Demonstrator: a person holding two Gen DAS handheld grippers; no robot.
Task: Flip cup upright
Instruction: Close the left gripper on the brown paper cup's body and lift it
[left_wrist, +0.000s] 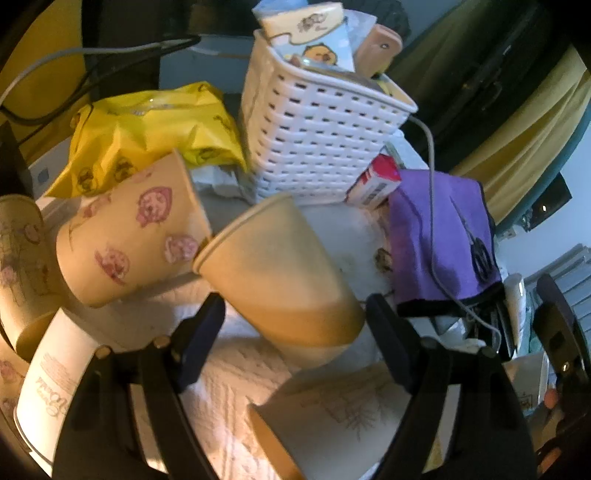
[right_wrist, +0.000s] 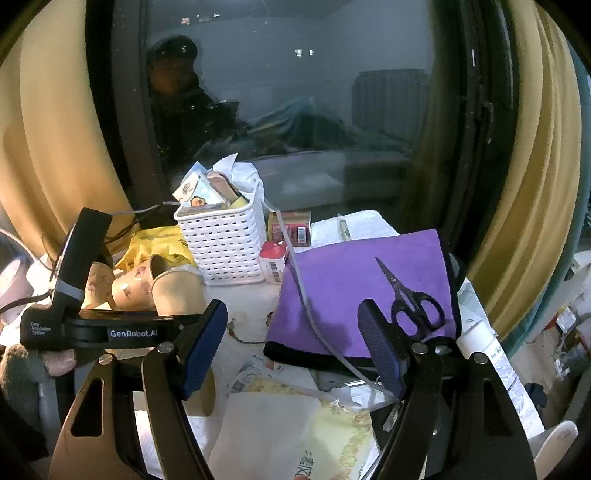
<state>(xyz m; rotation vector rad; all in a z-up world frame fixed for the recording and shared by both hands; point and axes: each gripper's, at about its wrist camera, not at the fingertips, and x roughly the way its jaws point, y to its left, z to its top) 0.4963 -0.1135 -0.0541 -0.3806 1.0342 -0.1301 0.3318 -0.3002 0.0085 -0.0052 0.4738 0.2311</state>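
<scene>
A plain tan paper cup (left_wrist: 277, 273) lies on its side on the white quilted cloth (left_wrist: 221, 398), base toward me, mouth pointing away to the upper left. My left gripper (left_wrist: 295, 332) is open, its fingers on either side of the cup's base, apart from it. A cup with pink prints (left_wrist: 133, 236) lies tilted just left of it. Both cups show in the right wrist view: the plain one (right_wrist: 177, 291) and the printed one (right_wrist: 133, 284). My right gripper (right_wrist: 291, 347) is open and empty, above the table to the right of the cups.
A white lattice basket (left_wrist: 317, 144) stands behind the cups, a yellow bag (left_wrist: 147, 133) to its left. A purple cloth (right_wrist: 369, 288) with black scissors (right_wrist: 413, 302) and a grey cable (right_wrist: 306, 295) lies to the right. More paper cups (left_wrist: 332, 417) lie near me.
</scene>
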